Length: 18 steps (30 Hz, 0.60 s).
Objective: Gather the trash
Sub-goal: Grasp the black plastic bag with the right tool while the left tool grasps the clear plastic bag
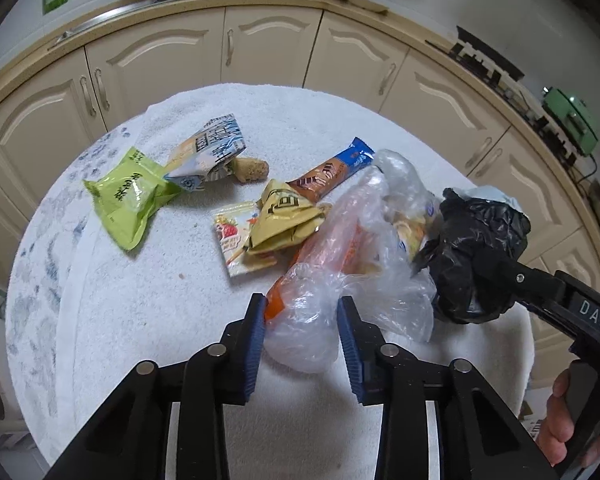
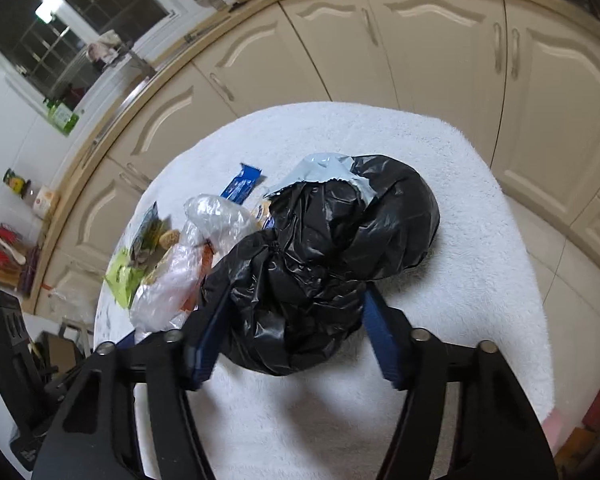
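Left wrist view: my left gripper [image 1: 302, 322] has its fingers closed onto the near end of the clear plastic bag [image 1: 340, 264]; both pads press the film.
Right wrist view: my right gripper [image 2: 294, 336] has its fingers clamped on the bunched neck of the black trash bag [image 2: 340, 248].
Where the trash sits: loose wrappers lie on the towel-covered counter [image 1: 140, 320], namely a green packet [image 1: 128, 196], a yellow wrapper [image 1: 284, 220] and a blue-brown bar wrapper [image 1: 332, 168].
Step, as I judge it: first grasps made, nothing bagged yet.
Next move: I'd lift the clear bag towards the black one, which first needs its mouth opened.
Hard to make out: the black bag's opening is hidden in folds; contents of the clear bag are blurred.
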Available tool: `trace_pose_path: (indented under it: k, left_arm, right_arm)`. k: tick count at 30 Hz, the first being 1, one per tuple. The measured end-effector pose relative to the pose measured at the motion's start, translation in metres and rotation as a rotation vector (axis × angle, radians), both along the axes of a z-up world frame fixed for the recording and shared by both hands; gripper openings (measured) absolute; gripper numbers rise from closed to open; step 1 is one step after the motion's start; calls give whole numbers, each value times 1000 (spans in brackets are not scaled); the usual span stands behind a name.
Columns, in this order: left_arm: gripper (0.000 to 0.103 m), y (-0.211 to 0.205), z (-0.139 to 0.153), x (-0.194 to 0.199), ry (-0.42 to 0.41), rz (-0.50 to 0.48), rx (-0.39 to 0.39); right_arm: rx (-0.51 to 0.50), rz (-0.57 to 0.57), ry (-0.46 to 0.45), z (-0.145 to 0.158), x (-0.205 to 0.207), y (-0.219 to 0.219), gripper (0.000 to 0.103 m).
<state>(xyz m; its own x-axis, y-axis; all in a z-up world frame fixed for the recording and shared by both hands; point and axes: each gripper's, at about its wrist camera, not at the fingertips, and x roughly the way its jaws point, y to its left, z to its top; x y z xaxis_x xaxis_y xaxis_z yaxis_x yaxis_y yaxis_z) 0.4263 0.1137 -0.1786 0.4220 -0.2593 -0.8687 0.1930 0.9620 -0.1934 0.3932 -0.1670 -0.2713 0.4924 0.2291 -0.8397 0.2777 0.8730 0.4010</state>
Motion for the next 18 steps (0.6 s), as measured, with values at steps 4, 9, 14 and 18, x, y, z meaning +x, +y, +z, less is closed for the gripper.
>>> trace_pose_path:
  k: [4,9,14,18]
  left_arm:
    - [23,3,3,-28,-24,0,32]
    - [23,12,9,-60,-15,15,35]
    - [22,24,27,-104,-29,32,42]
    - [26,31,38,-135,-21,6,61]
  right_arm:
    - [17,37,-1,3,-19,5,57]
    - [53,80,-4,8,-53,14,56]
    - [34,107,7,12,-87,22,56]
    - [8,114,21,11,-110,24,59]
